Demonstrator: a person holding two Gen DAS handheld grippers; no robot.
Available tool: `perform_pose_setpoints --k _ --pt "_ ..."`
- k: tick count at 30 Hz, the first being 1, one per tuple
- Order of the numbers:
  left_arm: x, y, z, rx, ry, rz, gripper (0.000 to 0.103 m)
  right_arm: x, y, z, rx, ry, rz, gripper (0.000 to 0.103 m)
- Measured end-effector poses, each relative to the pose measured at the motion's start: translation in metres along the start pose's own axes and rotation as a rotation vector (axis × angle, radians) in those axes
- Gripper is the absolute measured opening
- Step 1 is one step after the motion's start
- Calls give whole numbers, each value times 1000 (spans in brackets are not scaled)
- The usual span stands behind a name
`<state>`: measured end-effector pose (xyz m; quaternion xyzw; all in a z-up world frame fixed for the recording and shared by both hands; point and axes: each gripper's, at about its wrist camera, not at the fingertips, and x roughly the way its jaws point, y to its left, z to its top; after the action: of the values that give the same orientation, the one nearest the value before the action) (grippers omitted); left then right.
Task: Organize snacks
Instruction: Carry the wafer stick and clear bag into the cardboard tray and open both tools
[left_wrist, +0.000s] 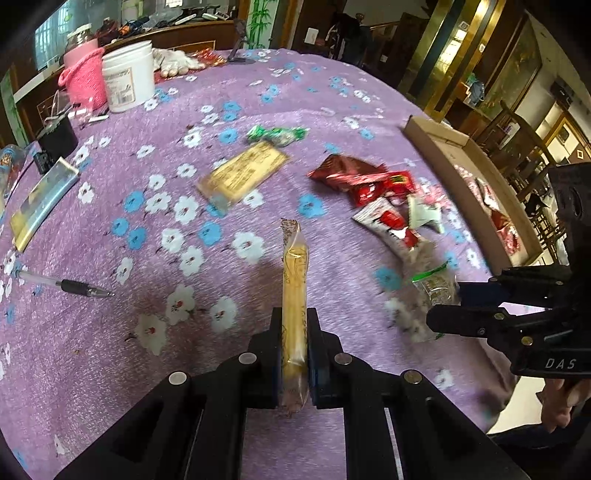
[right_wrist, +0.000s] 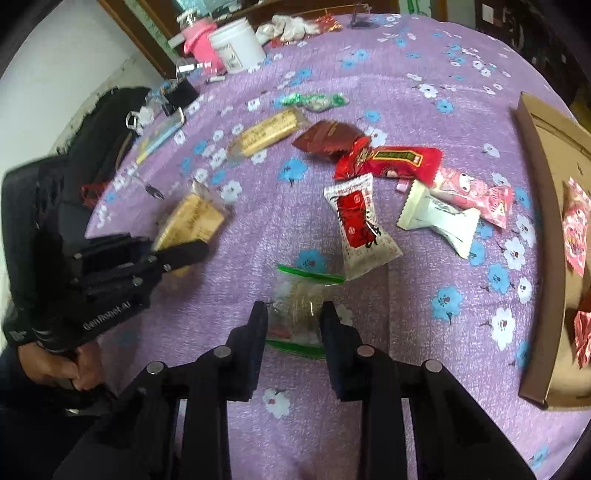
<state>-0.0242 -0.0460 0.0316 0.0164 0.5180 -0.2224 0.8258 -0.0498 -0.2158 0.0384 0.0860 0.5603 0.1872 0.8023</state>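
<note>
Left gripper (left_wrist: 294, 343) is clamped tight on a yellow bar (left_wrist: 294, 295) (edge-on); right gripper (right_wrist: 294, 325) pinches a clear packet (right_wrist: 297, 310).

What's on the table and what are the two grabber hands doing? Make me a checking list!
Surface: purple flowered tablecloth, covering the table.
Job's things: loose snack packets, among them a red packet and a white packet; cardboard box at the right edge, some packets inside.
Clutter: pen, white tub, pink holder.
Grippers: left gripper shut on a yellow packet; right gripper around a clear green-edged packet, pads look to be touching it.
Cables: nothing seen.
Surroundings: wooden furniture, a framed picture.
</note>
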Motion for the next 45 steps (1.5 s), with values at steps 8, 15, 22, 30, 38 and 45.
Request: perform_pose_setpoints --k 8,15,22,30,38,45 --pt "-10 -28 8 25 -24 -19 9 -29 -17 -6 50 -64 20 28" --pt "-14 -68 17 68 -41 -46 9 -53 -37 -15 76 -99 22 28" --pt "-13 -112 27 126 -52 -72 9 -85 -67 -27 113 -145 9 28" --pt "-8 -165 40 191 -50 -112 9 -115 -106 -41 182 -193 -4 28" --pt "0 -218 56 266 -40 -143 9 -140 -145 -55 256 -242 -10 28" --pt "18 -257 71 318 -14 -158 9 -154 -176 -62 311 -273 -13 28"
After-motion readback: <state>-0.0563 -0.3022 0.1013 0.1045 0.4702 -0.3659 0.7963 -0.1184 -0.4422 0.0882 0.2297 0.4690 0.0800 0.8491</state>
